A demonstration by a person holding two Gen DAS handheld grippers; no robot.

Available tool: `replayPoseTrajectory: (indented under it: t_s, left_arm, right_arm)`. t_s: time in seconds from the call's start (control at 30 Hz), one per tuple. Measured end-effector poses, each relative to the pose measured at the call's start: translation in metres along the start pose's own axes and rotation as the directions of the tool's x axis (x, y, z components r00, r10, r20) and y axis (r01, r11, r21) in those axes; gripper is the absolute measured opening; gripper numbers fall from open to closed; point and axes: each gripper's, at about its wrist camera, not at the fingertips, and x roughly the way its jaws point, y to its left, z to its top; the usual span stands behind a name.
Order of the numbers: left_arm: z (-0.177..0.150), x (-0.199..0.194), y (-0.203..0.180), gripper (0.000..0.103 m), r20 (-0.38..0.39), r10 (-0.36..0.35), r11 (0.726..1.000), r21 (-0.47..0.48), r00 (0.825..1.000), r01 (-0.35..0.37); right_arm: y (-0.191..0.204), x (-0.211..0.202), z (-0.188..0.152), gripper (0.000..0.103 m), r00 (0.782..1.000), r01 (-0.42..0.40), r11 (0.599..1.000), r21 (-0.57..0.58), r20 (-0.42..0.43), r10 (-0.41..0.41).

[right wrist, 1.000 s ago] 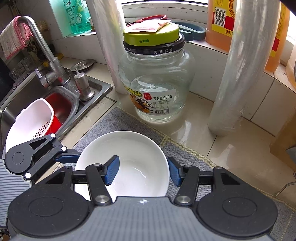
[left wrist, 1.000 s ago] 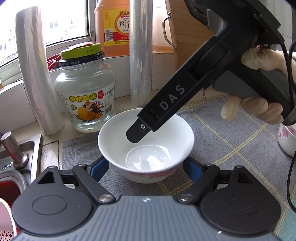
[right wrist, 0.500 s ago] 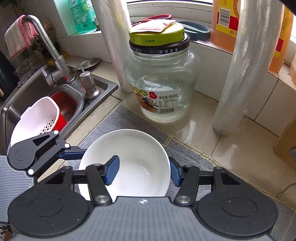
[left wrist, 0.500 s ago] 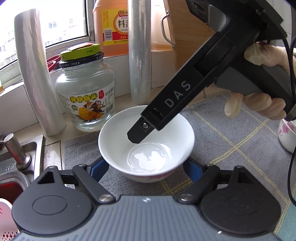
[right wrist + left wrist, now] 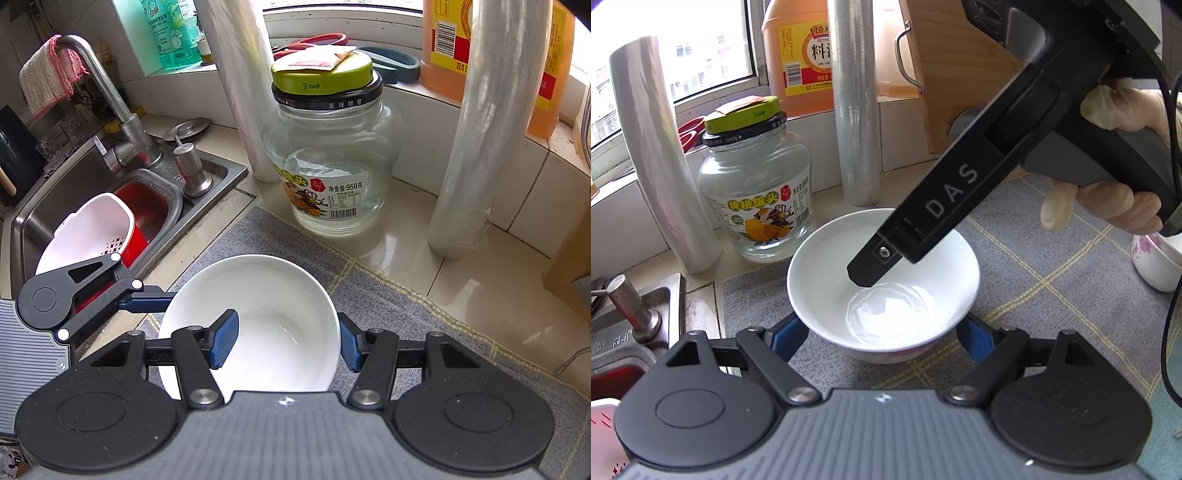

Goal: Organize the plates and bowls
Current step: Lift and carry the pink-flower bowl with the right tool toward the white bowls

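Bowl (image 5: 882,280), plain white and upright, sits on the grey checked mat (image 5: 1052,280) just in front of both tools, at the centre of the left wrist view and low at about six o'clock in the right wrist view (image 5: 255,317). Seen from the left wrist camera, the left gripper (image 5: 882,334) has its jaws spread wide, one blue pad at roughly eight o'clock of the bowl and the other at four o'clock, both low beside the outer wall near the foot; whether either pad touches the porcelain I cannot tell. From the right wrist camera, the right gripper (image 5: 286,341) straddles the bowl's right-hand wall: its left pad hangs inside the bowl above the basin, its right pad stands outside the rim at about three o'clock, and the jaws are apart with a clear gap from the inner pad to the wall, so nothing is clamped. In the left view that same tool comes down from two o'clock as a black bar marked DAS, its tip over the bowl's inside, held by a gloved right hand (image 5: 1115,206). A glass jar (image 5: 755,195) with a green lid stands on the counter at eleven o'clock of the bowl, near but apart. Behind it, two rolls of cling film (image 5: 857,110) stand upright. A second, flower-patterned bowl (image 5: 1152,262) shows at three o'clock at the frame edge. The sink (image 5: 85,206) lies at nine o'clock in the right view.
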Motion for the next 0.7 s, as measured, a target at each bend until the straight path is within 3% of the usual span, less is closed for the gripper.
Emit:
replayPoseTrajectory:
  t_s: [0.7]
  left_arm:
    - [-0.003,-0.051,-0.048,0.086,0.009,-0.041,0.999,0.028,0.999,0.04]
  right_arm:
    - [0.024,-0.062,-0.047,0.063,0.998,0.033,0.998,0.051,0.046,-0.035]
